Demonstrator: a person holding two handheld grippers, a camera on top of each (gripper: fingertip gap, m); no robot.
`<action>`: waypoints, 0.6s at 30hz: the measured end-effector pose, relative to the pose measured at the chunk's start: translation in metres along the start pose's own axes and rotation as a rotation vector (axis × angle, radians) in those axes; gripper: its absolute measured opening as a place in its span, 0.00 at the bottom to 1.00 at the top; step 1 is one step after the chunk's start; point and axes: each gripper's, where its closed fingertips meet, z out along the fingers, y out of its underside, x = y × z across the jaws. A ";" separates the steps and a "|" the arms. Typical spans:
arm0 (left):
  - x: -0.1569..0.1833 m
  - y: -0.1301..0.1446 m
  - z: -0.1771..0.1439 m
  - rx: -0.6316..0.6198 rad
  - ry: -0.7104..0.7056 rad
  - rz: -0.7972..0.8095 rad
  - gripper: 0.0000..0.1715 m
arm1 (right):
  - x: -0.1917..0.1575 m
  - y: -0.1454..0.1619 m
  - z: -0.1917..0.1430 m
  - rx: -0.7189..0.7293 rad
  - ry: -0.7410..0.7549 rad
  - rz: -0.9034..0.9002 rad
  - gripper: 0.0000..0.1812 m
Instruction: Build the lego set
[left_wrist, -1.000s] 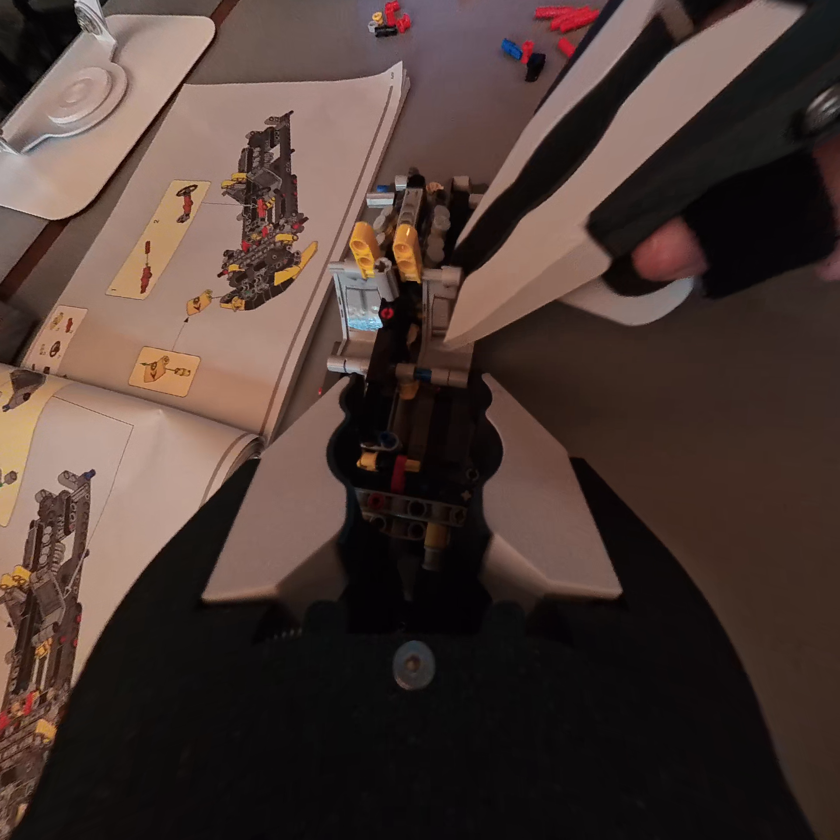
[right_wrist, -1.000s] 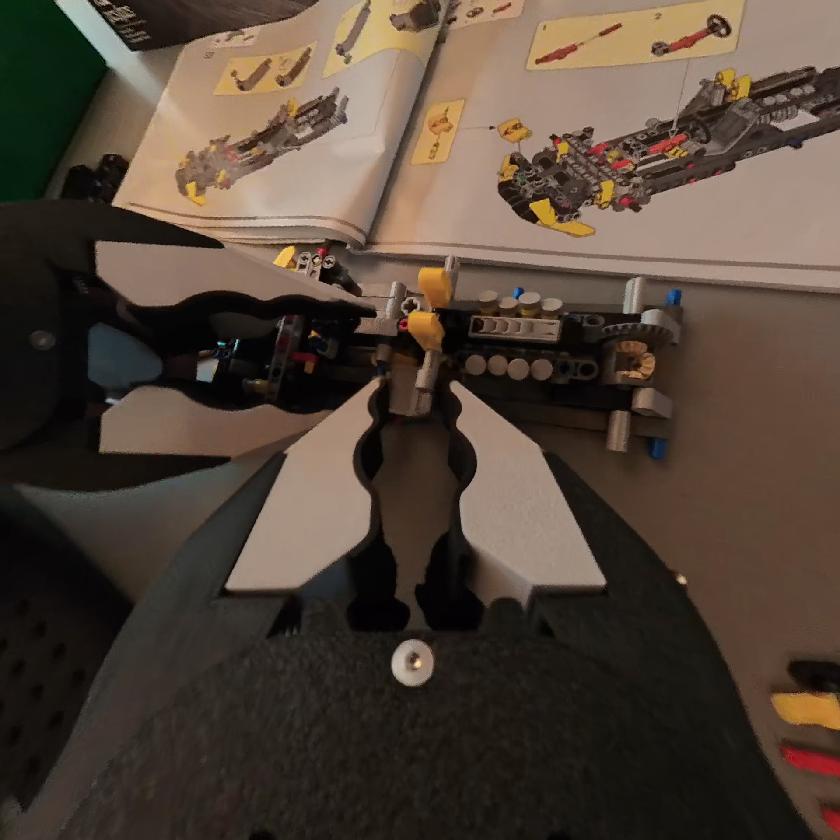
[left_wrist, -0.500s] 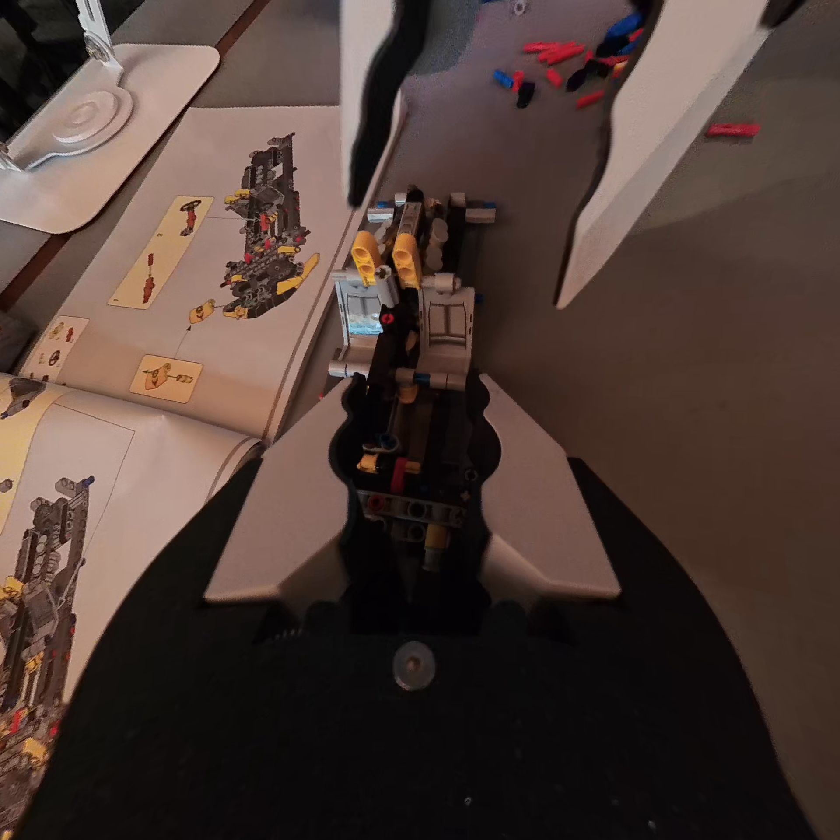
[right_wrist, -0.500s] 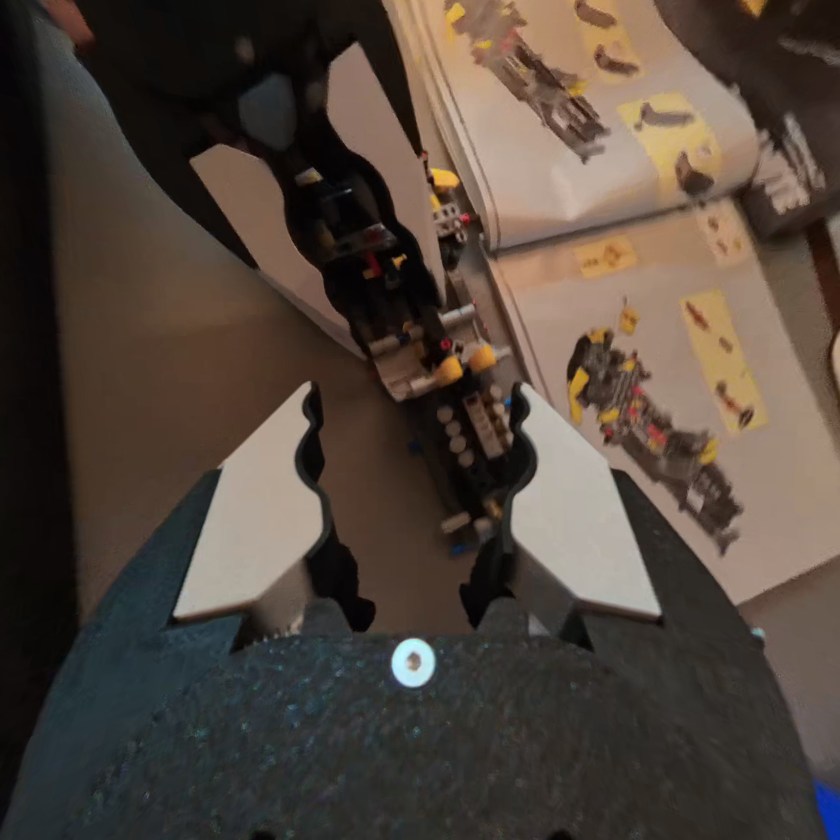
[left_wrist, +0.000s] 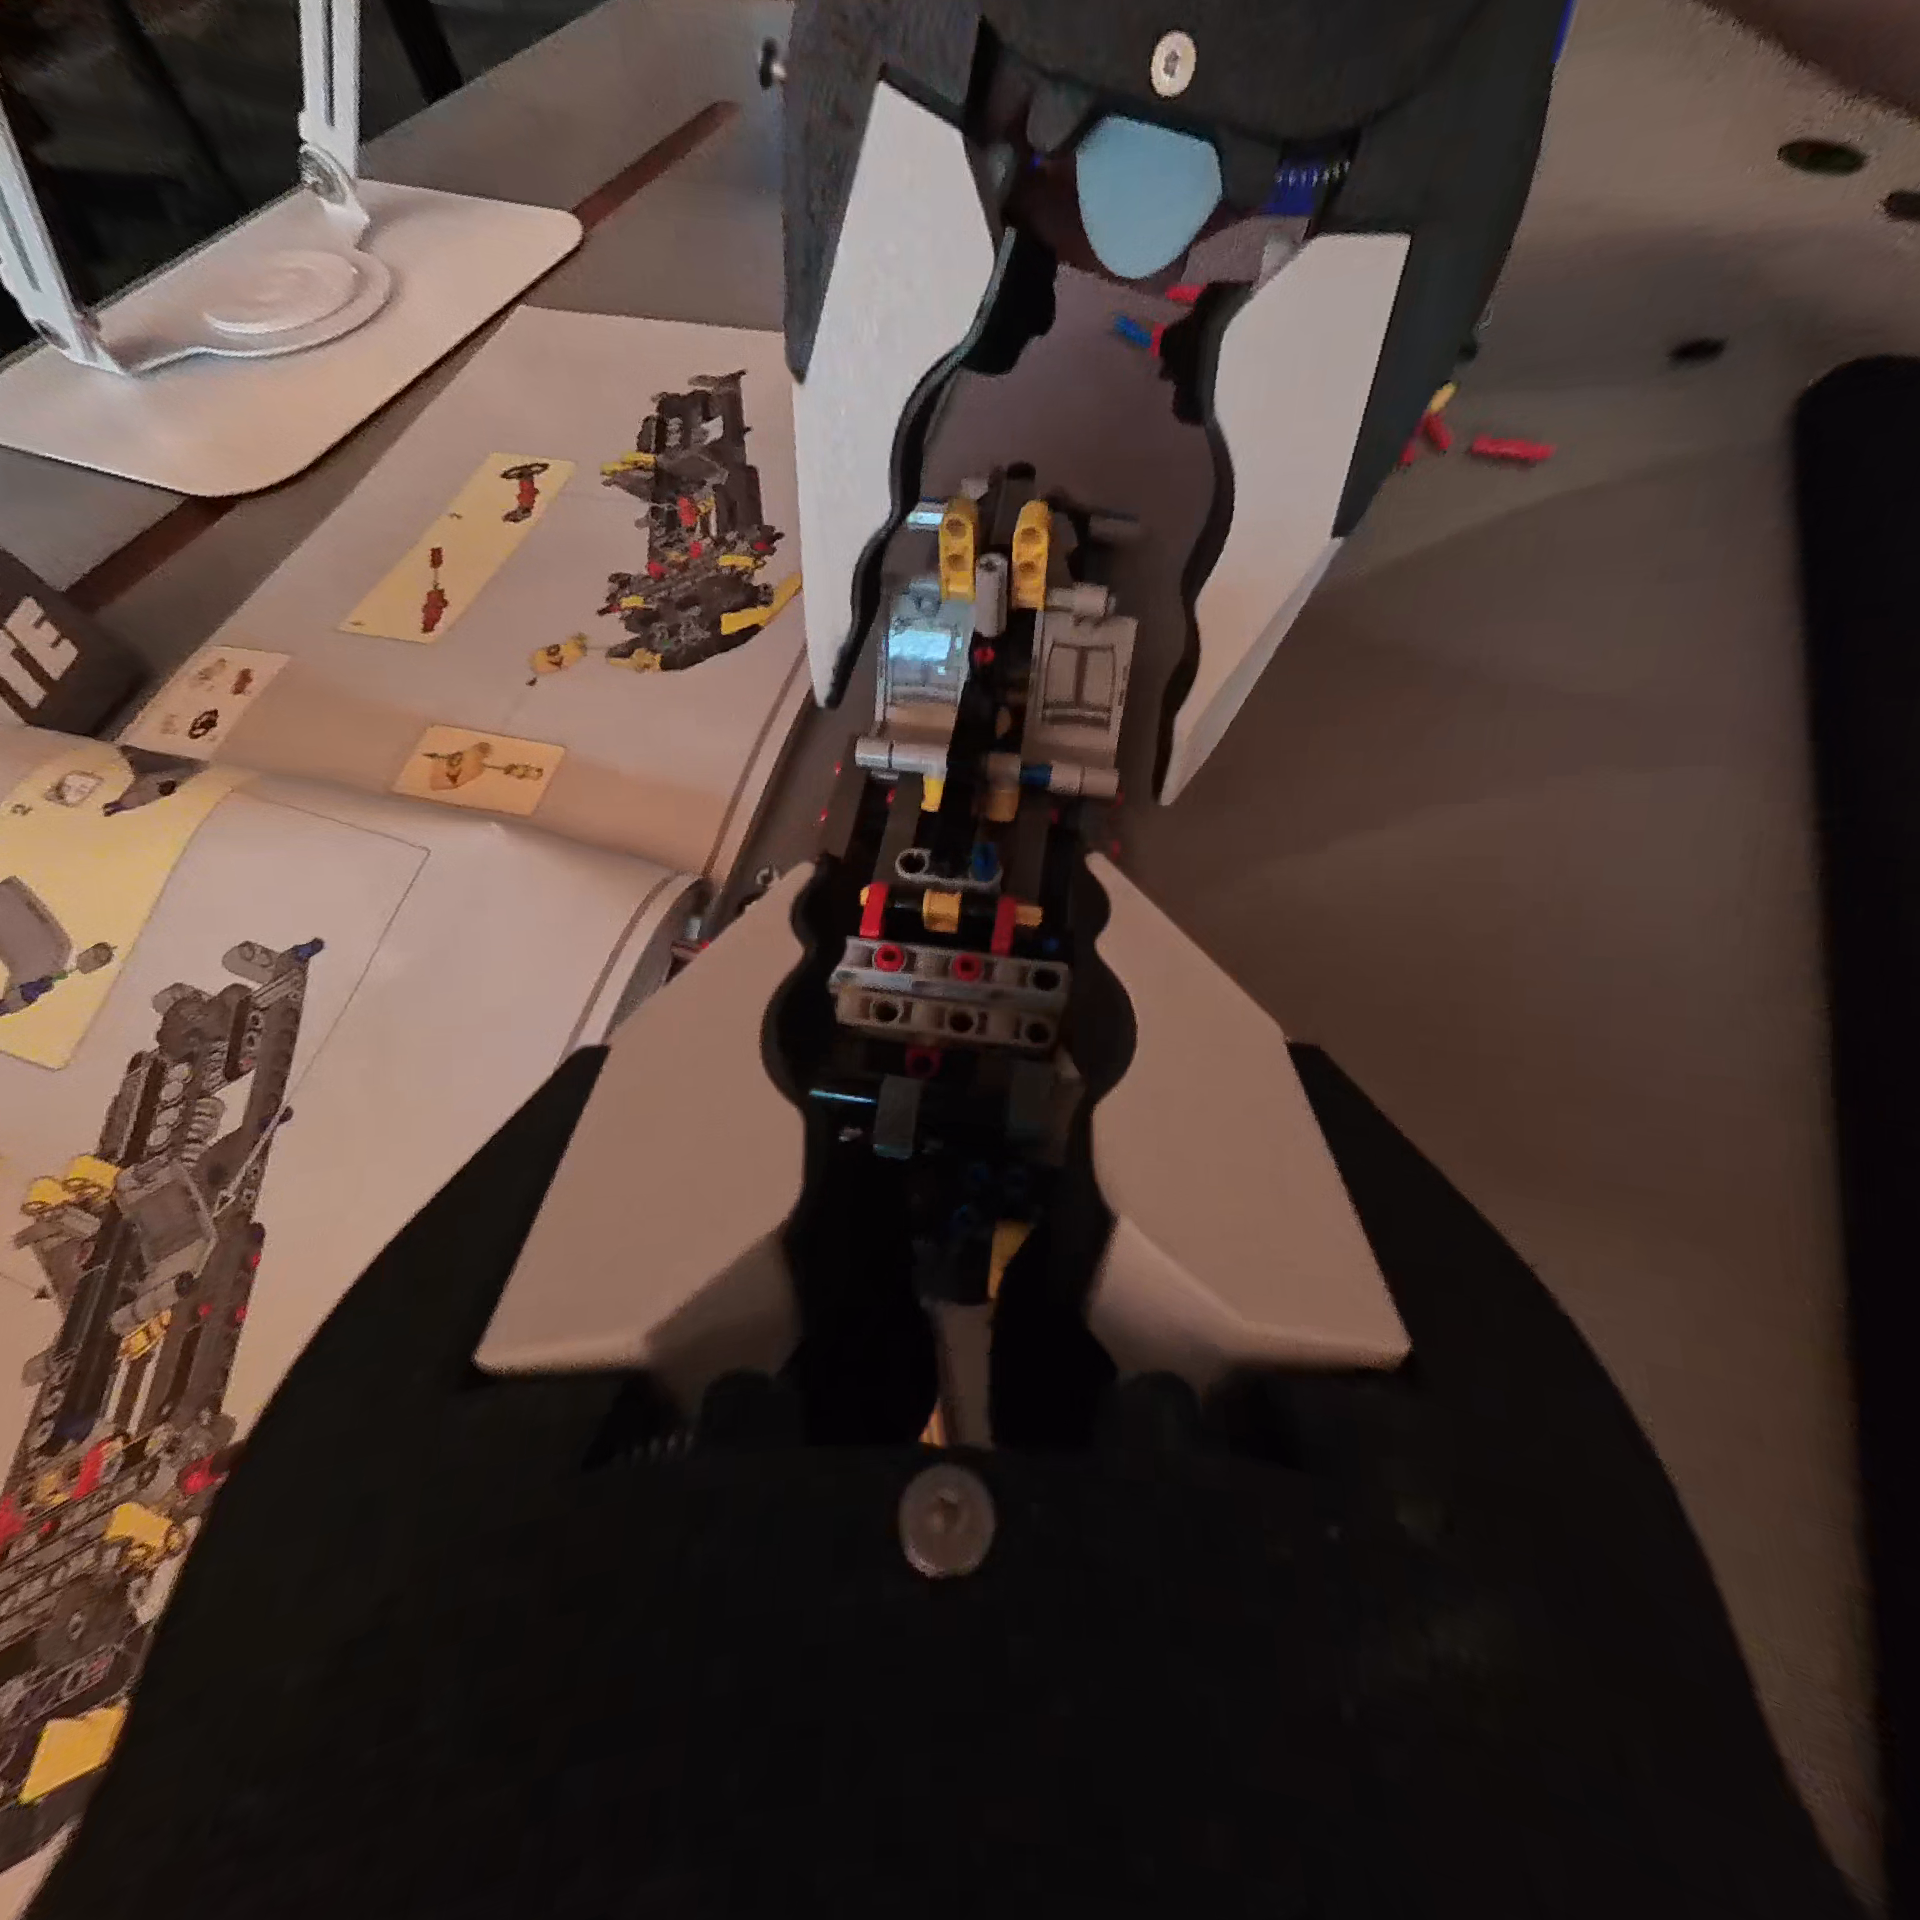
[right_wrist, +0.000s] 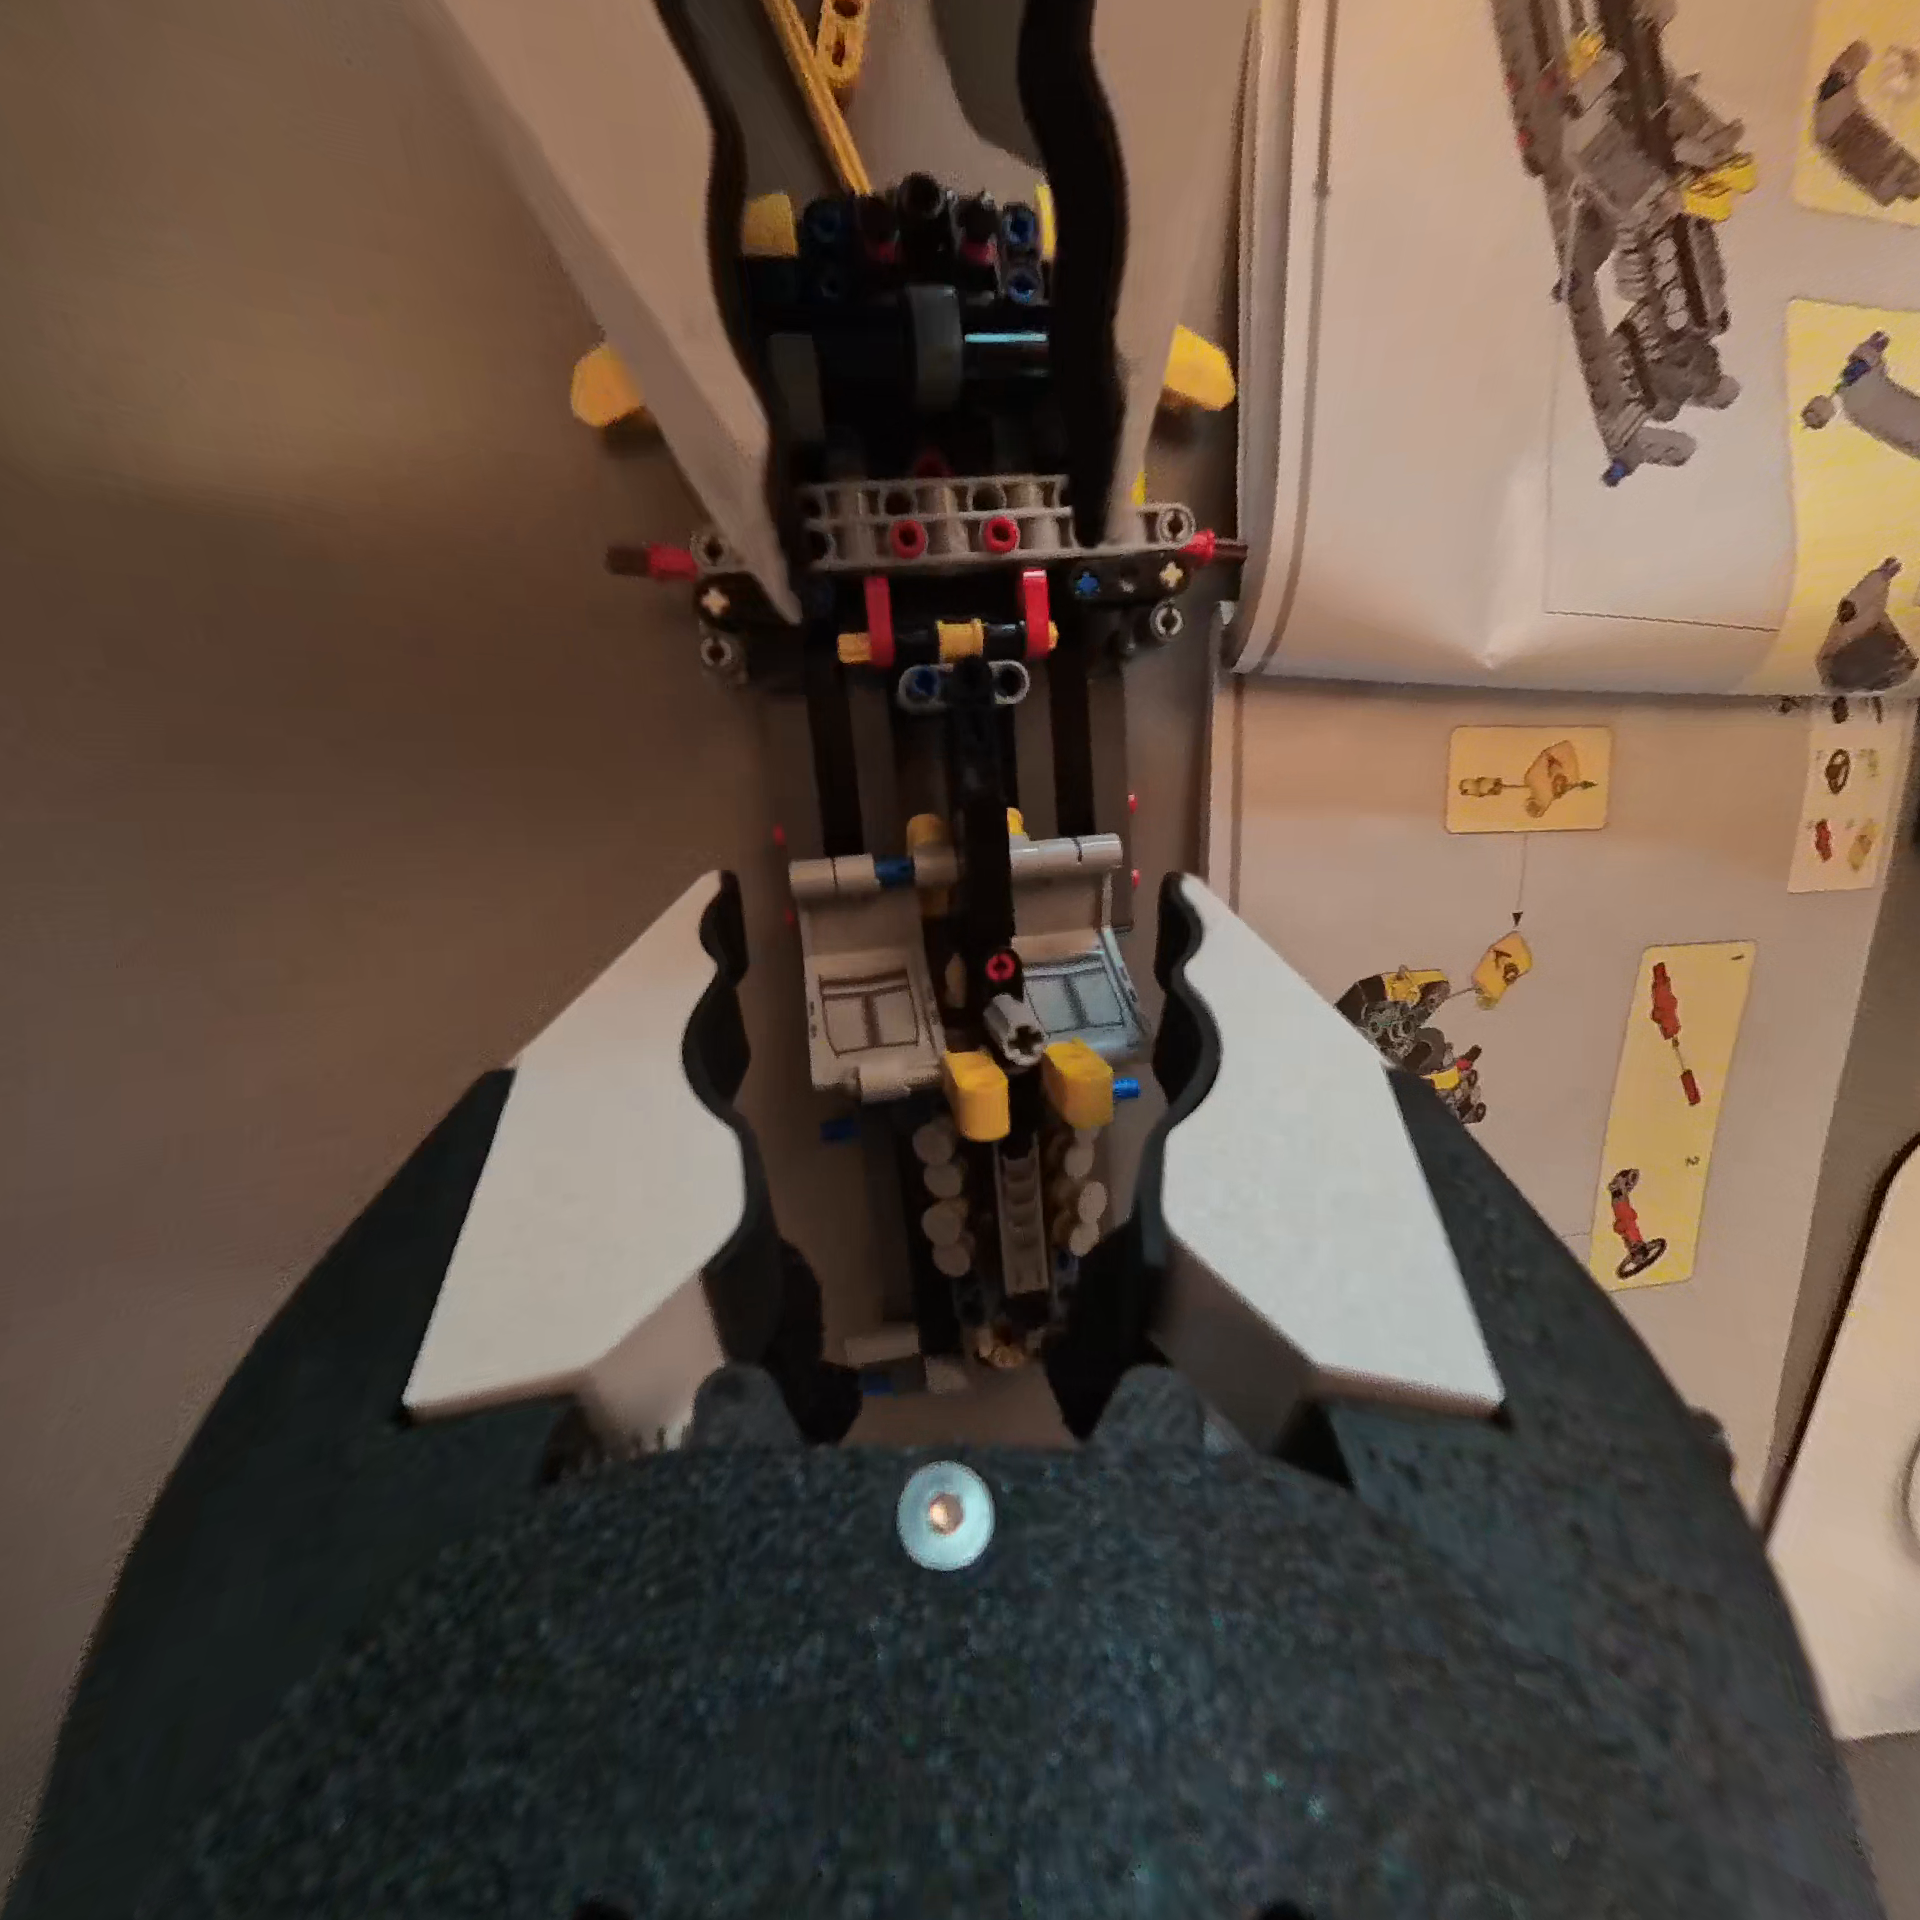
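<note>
A long black Lego chassis with two grey seats, yellow connectors and red pins lies on the table. My left gripper is shut on its near end, around the grey beam frame. My right gripper comes in from the opposite side, open, with its fingers straddling the seat end without clear contact. In the right wrist view the chassis runs away from me. My right gripper is open on either side of the seats and engine block, and the left gripper clamps the far end.
An open instruction booklet lies left of the chassis and shows in the right wrist view on the right. Loose red, blue and yellow pieces lie at the far right. A white stand base sits at the far left. A black mat is on the right.
My right gripper left the seat, opened wide and swung round to face the left gripper, now astride the chassis's far end. The left gripper kept its hold; the chassis looks raised a little.
</note>
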 end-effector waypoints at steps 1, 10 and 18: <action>-0.001 0.002 0.001 -0.011 -0.006 0.011 0.21 | 0.001 0.001 0.001 -0.016 -0.007 -0.012 0.43; -0.004 -0.001 0.021 -0.093 -0.050 0.158 0.14 | 0.003 -0.001 0.007 -0.102 -0.083 -0.055 0.40; -0.001 0.001 0.024 -0.128 -0.018 0.157 0.11 | 0.000 0.001 0.011 -0.114 -0.123 -0.034 0.39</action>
